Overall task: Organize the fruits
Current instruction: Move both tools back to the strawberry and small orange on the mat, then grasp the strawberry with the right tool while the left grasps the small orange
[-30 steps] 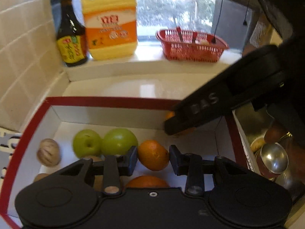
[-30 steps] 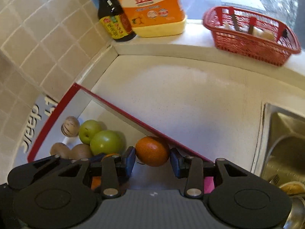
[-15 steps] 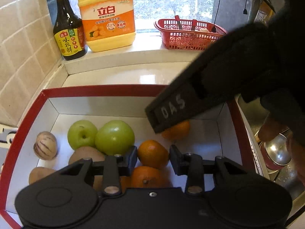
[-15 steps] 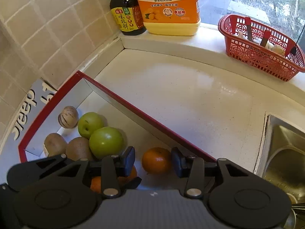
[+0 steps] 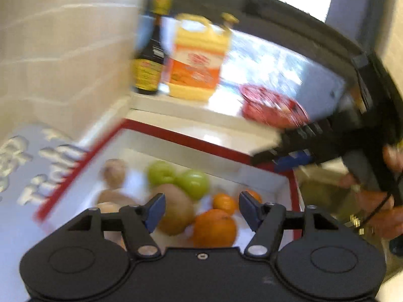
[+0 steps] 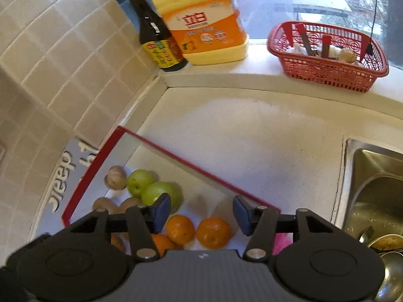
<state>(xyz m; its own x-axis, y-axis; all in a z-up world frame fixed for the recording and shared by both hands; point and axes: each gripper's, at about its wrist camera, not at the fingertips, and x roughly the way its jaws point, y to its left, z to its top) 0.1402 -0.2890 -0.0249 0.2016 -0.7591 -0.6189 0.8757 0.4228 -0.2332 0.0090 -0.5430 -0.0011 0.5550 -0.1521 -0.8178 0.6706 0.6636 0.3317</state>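
The fruits are lying together in a red-rimmed white box (image 6: 176, 157) set on the pale countertop (image 6: 252, 136) against the tiled wall (image 6: 50, 50): two green apples (image 6: 151, 188) are sitting side by side toward the far left, brownish fruits (image 6: 114, 177) are grouped beside them along the left wall, and the oranges (image 6: 212, 231) are resting nearer the right end (two of them touching each other in the right wrist view). The right gripper (image 6: 200, 212) is hanging above those oranges with its jaws apart and nothing pinched between them; they have just been opening. The left gripper (image 5: 201, 209), seen through heavy blur, is hovering over the same box with its blue-padded jaws spread wide and empty, having also just been opening, a large orange (image 5: 214, 227) and a brown fruit (image 5: 173, 210) lying below the gap. Beyond the box, a dark sauce bottle (image 6: 156, 37) and a yellow detergent jug (image 6: 201, 22) are standing on the window ledge, a red basket (image 6: 327, 55) is sitting further right, and a steel sink (image 6: 372, 188) is holding dishes at the right edge.
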